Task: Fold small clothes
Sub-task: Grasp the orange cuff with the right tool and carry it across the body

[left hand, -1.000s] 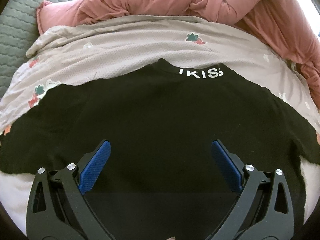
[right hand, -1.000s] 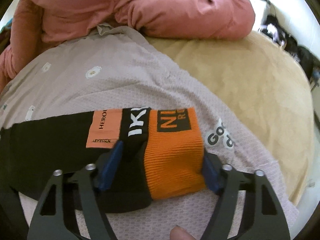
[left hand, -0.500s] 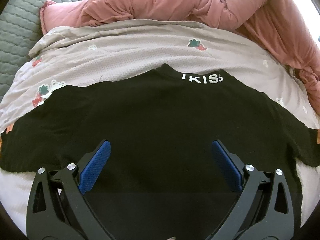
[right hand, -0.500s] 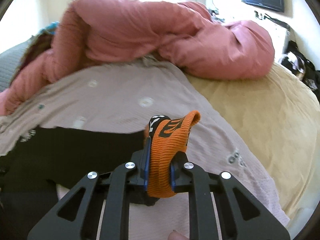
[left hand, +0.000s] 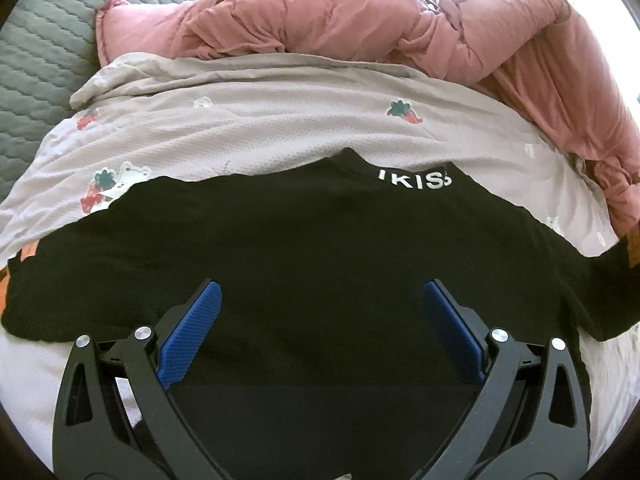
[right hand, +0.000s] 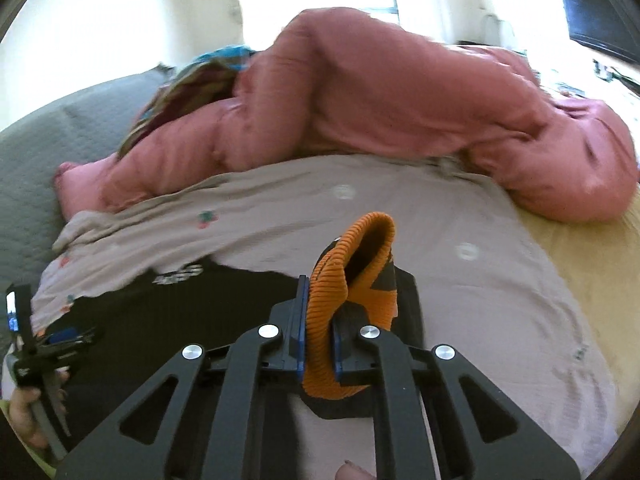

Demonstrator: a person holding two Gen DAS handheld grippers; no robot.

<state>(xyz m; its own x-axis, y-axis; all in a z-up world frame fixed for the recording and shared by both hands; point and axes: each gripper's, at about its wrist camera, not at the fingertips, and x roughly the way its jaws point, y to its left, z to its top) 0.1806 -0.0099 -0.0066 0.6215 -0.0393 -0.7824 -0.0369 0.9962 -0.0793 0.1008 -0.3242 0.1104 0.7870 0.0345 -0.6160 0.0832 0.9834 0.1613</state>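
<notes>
We see the black shirt [left hand: 320,264] spread flat on the grey printed sheet [left hand: 260,128], its collar with white lettering pointing away from us toward the pink duvet [left hand: 360,24]. Our left gripper [left hand: 318,320] hovers over the shirt's lower middle with its blue pads [left hand: 188,340] spread wide apart and nothing between them, much as it did a second ago (the view has only drifted a little, showing more of the quilted grey cover [left hand: 36,52] at upper left).

The right gripper [right hand: 320,344] is where things have changed. A second ago its jaws straddled the orange cuff [right hand: 344,280] lying flat on the sheet; half a second ago they had clamped onto it; now they remain pinched tight on the ribbed cuff, which stands up above the fingertips in a curled arch. The sleeve's black fabric hangs just below and behind it. The camera has tilted higher, so more of the duvet and the bright wall shows, and the left gripper now appears at the picture's left edge, over the shirt.
</notes>
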